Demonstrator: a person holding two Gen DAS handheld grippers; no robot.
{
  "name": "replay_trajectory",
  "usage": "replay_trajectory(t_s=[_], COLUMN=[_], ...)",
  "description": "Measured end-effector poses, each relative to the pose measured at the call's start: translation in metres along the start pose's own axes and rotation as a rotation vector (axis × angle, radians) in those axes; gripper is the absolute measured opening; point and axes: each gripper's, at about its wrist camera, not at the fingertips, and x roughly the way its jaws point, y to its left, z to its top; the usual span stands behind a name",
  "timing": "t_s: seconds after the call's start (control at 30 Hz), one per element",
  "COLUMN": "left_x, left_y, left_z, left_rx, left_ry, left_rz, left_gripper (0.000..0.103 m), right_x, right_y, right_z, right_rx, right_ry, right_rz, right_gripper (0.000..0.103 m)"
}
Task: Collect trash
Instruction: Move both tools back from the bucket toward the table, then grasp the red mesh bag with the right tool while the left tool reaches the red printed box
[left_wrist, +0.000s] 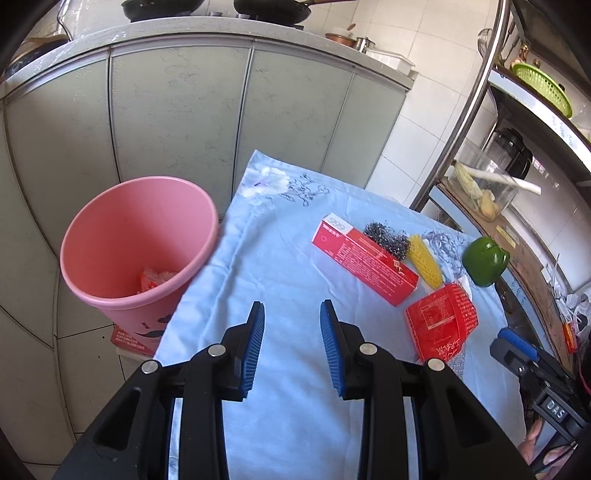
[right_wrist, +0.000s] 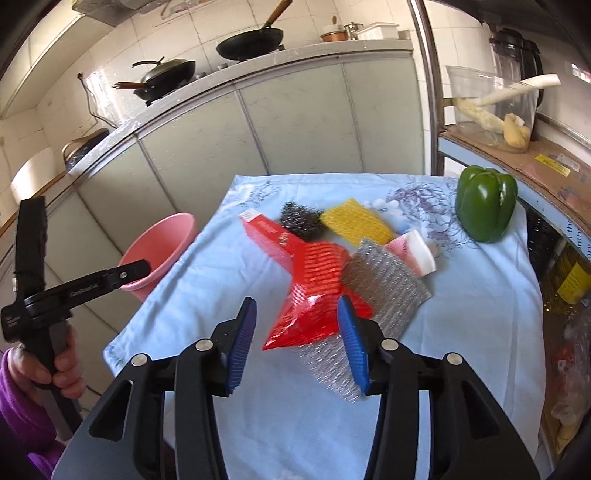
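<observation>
A pink trash bin (left_wrist: 138, 242) stands left of the cloth-covered table (left_wrist: 280, 266), with a scrap of wrapper inside; it also shows in the right wrist view (right_wrist: 162, 245). A red snack wrapper (right_wrist: 314, 299) with a silver lining lies just beyond my open right gripper (right_wrist: 297, 308). It also shows in the left wrist view (left_wrist: 441, 319). A long red box (left_wrist: 364, 258) lies behind it, also in the right wrist view (right_wrist: 273, 238). My left gripper (left_wrist: 291, 314) is open and empty over bare cloth.
On the cloth lie a steel wool scrubber (right_wrist: 301, 218), a yellow scrubber (right_wrist: 356, 221), a green bell pepper (right_wrist: 485, 203) and a pink-white packet (right_wrist: 413, 254). Grey cabinets (left_wrist: 177, 122) stand behind. A shelf rack (left_wrist: 517, 206) stands at the right.
</observation>
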Motion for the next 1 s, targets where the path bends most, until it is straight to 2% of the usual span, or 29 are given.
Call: replay_trajectory(t_s=[0.23, 0.5, 0.57, 0.63, 0.73, 0.87, 1.0], left_x=[0.001, 0.003, 0.008, 0.015, 0.034, 0.063, 0.094], left_y=[-0.011, -0.027, -0.031, -0.034, -0.036, -0.038, -0.038], left_z=[-0.001, 0.01, 0.015, 0.02, 0.033, 0.051, 0.069], left_rx=[0.026, 0.051, 0.044, 0.021, -0.057, -0.17, -0.276], left_ry=[0.006, 0.008, 0.016, 0.034, 0.098, 0.171, 0.221], left_rz=[-0.002, -0.025, -0.037, -0.055, -0.1, -0.124, -0.082], left_gripper=[0.03, 0.03, 0.03, 0.031, 0.041, 0.042, 0.043], right_x=[0.026, 0.049, 0.047, 0.046, 0.042, 0.033, 0.03], right_y=[-0.013, -0.008, -0.006, -0.007, -0.006, -0.006, -0.008], right_z=[0.014, 0.005, -0.001, -0.007, -0.013, -0.017, -0.018], right_rx=[0.038, 0.005, -0.007, -0.018, -0.026, -0.028, -0.019], right_ry=[0.023, 0.052, 0.039, 0.035, 0.019, -0.026, -0.039], right_rz=[0.008, -0.012, -0.008, 0.003, 0.019, 0.036, 0.056], right_gripper=[0.048, 0.048, 0.04, 0.027, 0.021, 0.017, 0.016])
